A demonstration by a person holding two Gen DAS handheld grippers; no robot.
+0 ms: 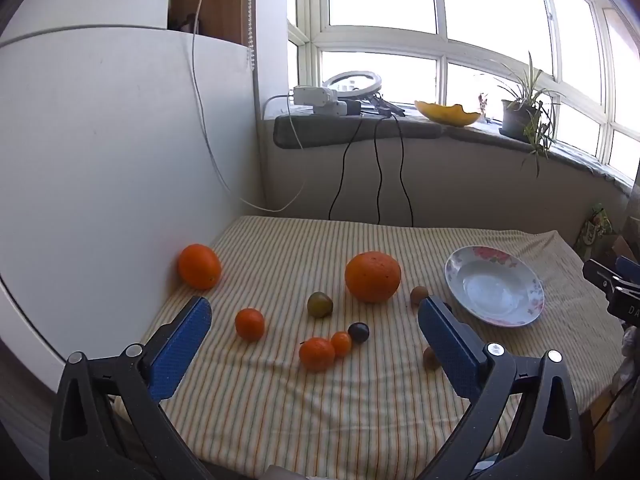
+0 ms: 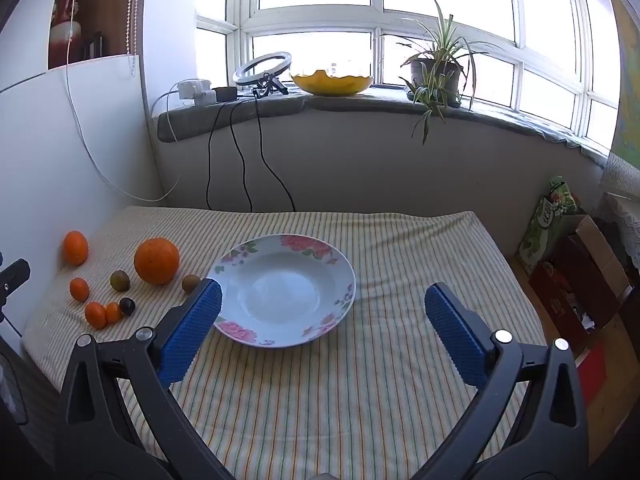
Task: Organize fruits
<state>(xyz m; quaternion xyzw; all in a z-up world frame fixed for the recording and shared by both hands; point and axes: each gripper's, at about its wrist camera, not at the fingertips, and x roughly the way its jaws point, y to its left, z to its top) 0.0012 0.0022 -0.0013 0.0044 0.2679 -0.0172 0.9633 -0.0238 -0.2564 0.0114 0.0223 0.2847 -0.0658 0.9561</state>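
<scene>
Over on the left, the left gripper (image 1: 314, 320) hangs above the striped cloth (image 1: 320, 400) with its blue pads spread wide and nothing between them. Its view lays the fruit out: an orange (image 1: 199, 266) by the white board, a small mandarin (image 1: 249, 324), a greenish fruit (image 1: 320, 304), a mandarin (image 1: 317, 354) touching a tiny orange one, a dark plum (image 1: 358, 332), the big orange (image 1: 373, 276). A brown fruit (image 1: 430, 358) peeks from behind the pad; the right view hides it. Rightward, the right gripper (image 2: 322, 302), pads equally apart, frames the bare floral plate (image 2: 280, 248), with boxes (image 2: 576, 280) beyond.
</scene>
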